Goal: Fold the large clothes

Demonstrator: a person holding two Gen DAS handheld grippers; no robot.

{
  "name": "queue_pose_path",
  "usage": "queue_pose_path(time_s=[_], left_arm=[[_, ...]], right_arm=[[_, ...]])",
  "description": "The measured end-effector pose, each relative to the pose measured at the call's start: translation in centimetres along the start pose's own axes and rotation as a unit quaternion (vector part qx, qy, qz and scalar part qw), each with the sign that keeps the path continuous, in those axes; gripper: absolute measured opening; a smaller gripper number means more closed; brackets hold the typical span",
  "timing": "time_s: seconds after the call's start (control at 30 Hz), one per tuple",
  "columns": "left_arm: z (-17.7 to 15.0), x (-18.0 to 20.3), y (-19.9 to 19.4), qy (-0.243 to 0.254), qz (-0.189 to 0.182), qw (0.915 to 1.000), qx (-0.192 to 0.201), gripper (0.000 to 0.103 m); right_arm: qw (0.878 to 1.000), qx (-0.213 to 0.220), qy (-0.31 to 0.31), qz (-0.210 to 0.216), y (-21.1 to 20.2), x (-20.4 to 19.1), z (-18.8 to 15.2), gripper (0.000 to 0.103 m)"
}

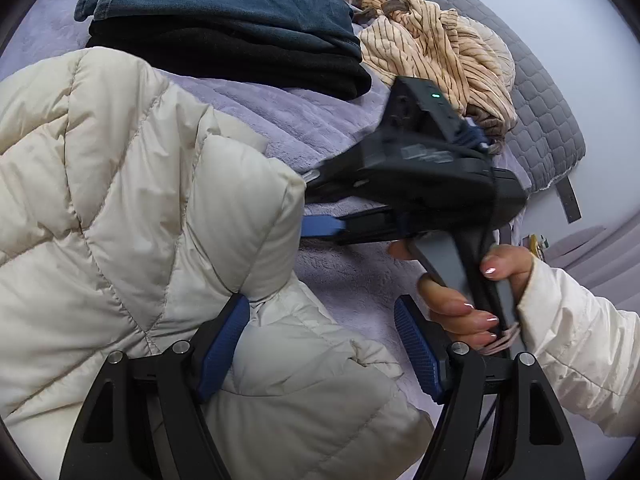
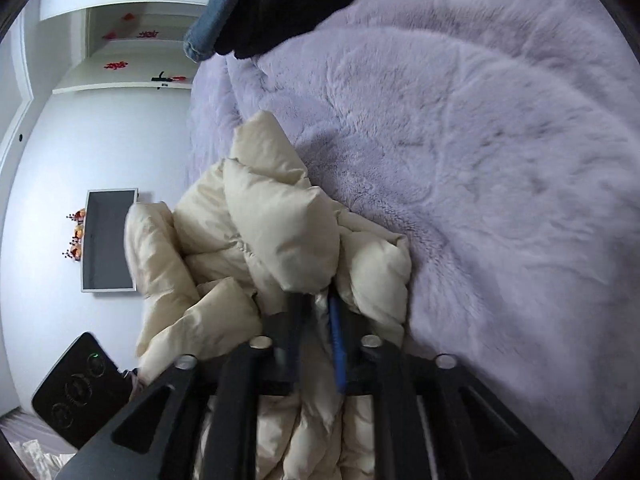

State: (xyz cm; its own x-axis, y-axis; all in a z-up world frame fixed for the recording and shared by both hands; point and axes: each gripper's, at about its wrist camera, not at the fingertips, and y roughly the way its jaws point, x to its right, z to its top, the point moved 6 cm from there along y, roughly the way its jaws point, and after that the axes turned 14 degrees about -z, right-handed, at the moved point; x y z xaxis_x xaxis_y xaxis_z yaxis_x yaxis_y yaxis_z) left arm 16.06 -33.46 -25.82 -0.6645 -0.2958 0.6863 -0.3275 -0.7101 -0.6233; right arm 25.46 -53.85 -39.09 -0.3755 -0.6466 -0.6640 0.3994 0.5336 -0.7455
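Note:
A cream puffer jacket lies bunched on the fluffy lilac blanket. My left gripper is open wide above the jacket's lower part. Its left pad touches the fabric and its right pad is free. A hand in a white sleeve holds my right gripper, whose tips meet the jacket's edge. In the right wrist view the right gripper is blurred. Its fingers stand a little apart, with a puffy fold of the jacket between them.
Folded jeans lie on a black garment at the back of the bed. A crumpled beige striped garment sits to their right on a grey quilted pad. The lilac blanket stretches to the right of the jacket.

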Motion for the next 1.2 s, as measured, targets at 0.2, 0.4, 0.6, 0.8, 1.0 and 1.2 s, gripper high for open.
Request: queue_pose_path(time_s=[0.2, 0.4, 0.6, 0.8, 1.0, 1.2], left_arm=[[-0.3, 0.2, 0.2, 0.01, 0.01, 0.9999, -0.003, 0.075], [-0.4, 0.5, 0.5, 0.02, 0.019, 0.9996, -0.008, 0.075], [-0.3, 0.8, 0.9, 0.026, 0.025, 0.9993, -0.008, 0.075], [-0.7, 1.4, 1.0, 0.038, 0.033, 0.9987, -0.008, 0.075], [-0.8, 1.6, 1.0, 0.039, 0.038, 0.9985, -0.005, 0.075], [-0.8, 1.7, -0.4, 0.019, 0.051, 0.9985, 0.001, 0.075]], right_arm=[[1.0, 0.006, -0.007, 0.01, -5.4, 1.5, -2.9, 0.102], [0.999, -0.038, -0.032, 0.023, -5.2, 0.0, -3.9, 0.103], [0.996, -0.068, -0.063, 0.012, -2.8, -1.6, -3.5, 0.103], [0.995, -0.09, -0.039, 0.008, 0.6, -1.4, -2.0, 0.103], [0.995, -0.096, -0.009, 0.032, 2.1, -0.7, -1.5, 0.103], [0.996, -0.087, -0.014, 0.018, 2.3, -0.4, -2.2, 0.089]])
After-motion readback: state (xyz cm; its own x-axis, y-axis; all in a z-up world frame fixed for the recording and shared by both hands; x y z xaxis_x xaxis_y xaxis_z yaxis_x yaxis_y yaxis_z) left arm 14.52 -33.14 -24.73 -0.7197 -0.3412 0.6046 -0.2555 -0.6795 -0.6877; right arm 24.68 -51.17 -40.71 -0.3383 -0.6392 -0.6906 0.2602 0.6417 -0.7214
